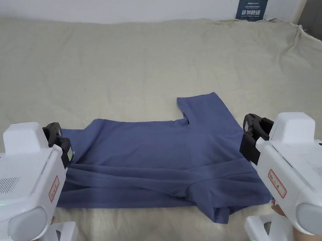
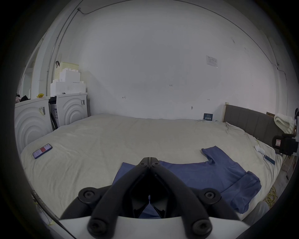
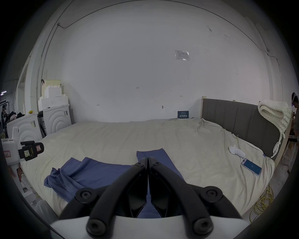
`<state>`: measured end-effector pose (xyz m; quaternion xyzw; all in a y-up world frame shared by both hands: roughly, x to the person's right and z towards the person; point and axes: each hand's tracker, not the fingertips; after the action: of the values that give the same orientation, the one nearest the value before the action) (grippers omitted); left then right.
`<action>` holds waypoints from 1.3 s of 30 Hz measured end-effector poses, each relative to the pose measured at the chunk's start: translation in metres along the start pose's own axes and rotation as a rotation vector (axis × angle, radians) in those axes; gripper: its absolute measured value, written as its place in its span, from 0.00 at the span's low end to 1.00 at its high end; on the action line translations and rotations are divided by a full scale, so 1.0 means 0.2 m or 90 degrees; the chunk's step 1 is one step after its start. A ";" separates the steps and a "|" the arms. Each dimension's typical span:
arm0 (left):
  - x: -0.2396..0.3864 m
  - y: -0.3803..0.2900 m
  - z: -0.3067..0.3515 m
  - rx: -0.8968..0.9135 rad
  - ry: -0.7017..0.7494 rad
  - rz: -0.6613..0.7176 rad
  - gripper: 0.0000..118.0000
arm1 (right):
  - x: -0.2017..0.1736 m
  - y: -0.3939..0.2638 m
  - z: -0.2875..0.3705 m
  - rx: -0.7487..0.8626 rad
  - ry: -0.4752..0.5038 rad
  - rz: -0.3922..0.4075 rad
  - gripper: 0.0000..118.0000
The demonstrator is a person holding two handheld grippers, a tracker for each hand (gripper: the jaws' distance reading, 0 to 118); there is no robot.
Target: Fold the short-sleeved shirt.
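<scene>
Left claw (image 2: 149, 162) at lower centre of its own view, jaws pressed together, empty, above blue shirt (image 1: 153, 155). Right claw (image 3: 147, 157) likewise closed, empty. Shirt half folded, lower centre, on beige bed (image 1: 133, 64).

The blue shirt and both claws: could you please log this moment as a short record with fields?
surface: bed sheet, beige
garment: blue shirt, lying partly folded, near edge turned over, one sleeve pointing toward the wall
left claw: jaws shut, above the shirt's left end, gripping nothing
right claw: jaws shut, above the shirt's right end, gripping nothing
other items: phone on the sheet, away from the shirt
</scene>
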<state>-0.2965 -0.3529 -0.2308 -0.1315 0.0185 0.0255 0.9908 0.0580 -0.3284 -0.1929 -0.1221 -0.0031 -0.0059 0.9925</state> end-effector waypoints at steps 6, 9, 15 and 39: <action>0.02 -0.02 -0.02 -0.009 0.002 0.008 0.00 | -0.01 0.01 -0.01 -0.004 0.004 0.004 0.00; 0.01 -0.02 -0.04 -0.015 0.004 0.010 0.00 | -0.02 0.01 -0.02 -0.006 0.005 0.001 0.00; -0.02 0.01 -0.10 -0.025 0.004 0.011 0.00 | -0.01 0.01 -0.07 -0.008 0.007 0.000 0.00; -0.44 0.31 -1.26 -0.426 0.021 0.033 0.96 | 0.00 0.02 -0.38 -0.057 -0.015 -0.002 0.00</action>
<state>-0.3959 -0.3623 -0.4860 -0.4497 0.0285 0.0533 0.8911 0.0581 -0.3440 -0.2678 -0.1665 -0.0145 -0.0064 0.9859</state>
